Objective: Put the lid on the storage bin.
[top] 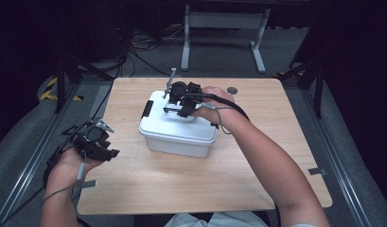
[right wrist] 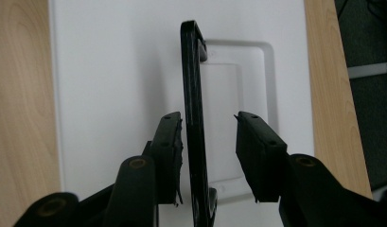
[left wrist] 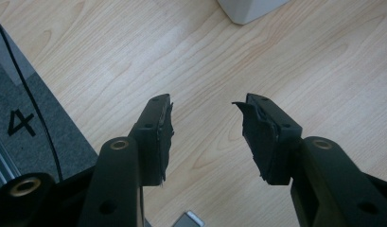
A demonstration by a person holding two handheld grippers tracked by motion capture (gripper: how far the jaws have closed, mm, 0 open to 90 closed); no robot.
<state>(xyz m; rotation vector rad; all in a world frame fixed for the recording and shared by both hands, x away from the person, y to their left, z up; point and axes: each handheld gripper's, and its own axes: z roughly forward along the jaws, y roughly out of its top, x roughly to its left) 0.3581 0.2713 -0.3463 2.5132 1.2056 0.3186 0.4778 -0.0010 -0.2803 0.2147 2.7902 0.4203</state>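
The right claw [right wrist: 207, 130] is wide, its two black jaws standing either side of the raised black handle [right wrist: 193, 118] of a white box [top: 177, 125]. The handle runs up between the jaws, close against the left-hand pad, with a clear gap to the other; the jaws have not closed on it. In the high view this claw [top: 174, 101] sits over the box lid, and the right hand [top: 212, 101] holds it from behind, the forearm reaching in from the lower right and slanting across the bench.

The left claw [left wrist: 203, 137] is also wide and holds nothing; bare wood shows between its jaws. In the high view it [top: 106, 142] hangs low by the left edge of the bench, well apart from the box, gripped by the left hand [top: 70, 163], with its cable trailing down towards the person.

The box sits near the middle of the bench [top: 257, 165], a pale wood top, with a black latch [top: 146, 109] on its left end. Grey carpet [top: 352, 156] surrounds the bench. Beyond its far edge stands a grey metal frame [top: 224, 28] against a dark background, with black cables lying on the floor to the left.
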